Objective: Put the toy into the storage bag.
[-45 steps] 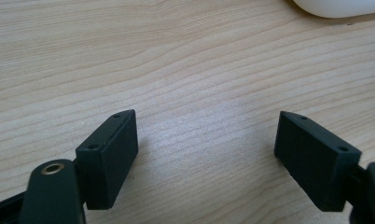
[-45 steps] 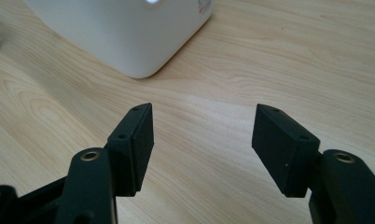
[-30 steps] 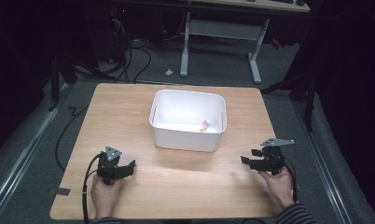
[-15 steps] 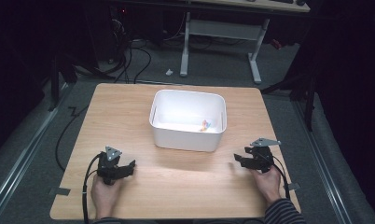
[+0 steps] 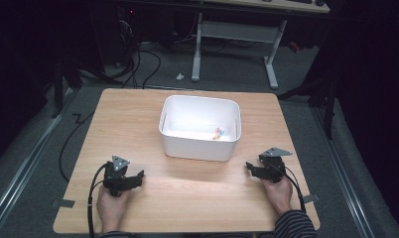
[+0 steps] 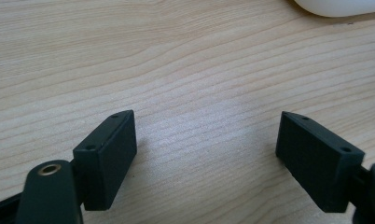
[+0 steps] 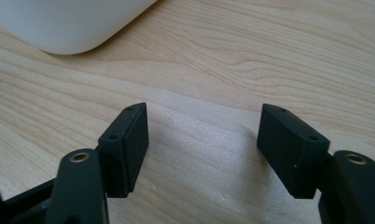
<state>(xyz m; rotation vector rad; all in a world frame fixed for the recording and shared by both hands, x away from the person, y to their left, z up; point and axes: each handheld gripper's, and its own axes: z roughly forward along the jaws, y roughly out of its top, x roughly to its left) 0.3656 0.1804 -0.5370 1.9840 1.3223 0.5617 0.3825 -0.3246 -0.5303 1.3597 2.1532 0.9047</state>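
Observation:
A white plastic bin (image 5: pixel 177 130) stands in the middle of the wooden table (image 5: pixel 138 114), with a few small colourful pieces (image 5: pixel 217 133) on its floor. My left gripper (image 5: pixel 137 177) rests low over the table at the front left, open, with bare wood between its jaws; in the left gripper view (image 6: pixel 206 115) the bin's corner (image 6: pixel 339 5) is far off. My right gripper (image 5: pixel 251 169) is at the front right, pointing left, open. Its jaws have just been opening, with nothing between them in the right gripper view (image 7: pixel 203 109). The bin's corner (image 7: pixel 69 23) lies ahead of them.
A desk frame (image 5: pixel 237 34) and cables (image 5: pixel 143 54) stand on the dark floor beyond the table's far edge. Bare wood lies in front of the bin between my two hands.
My right hand has sunk toward the table and shifted a little left. The left hand has kept still.

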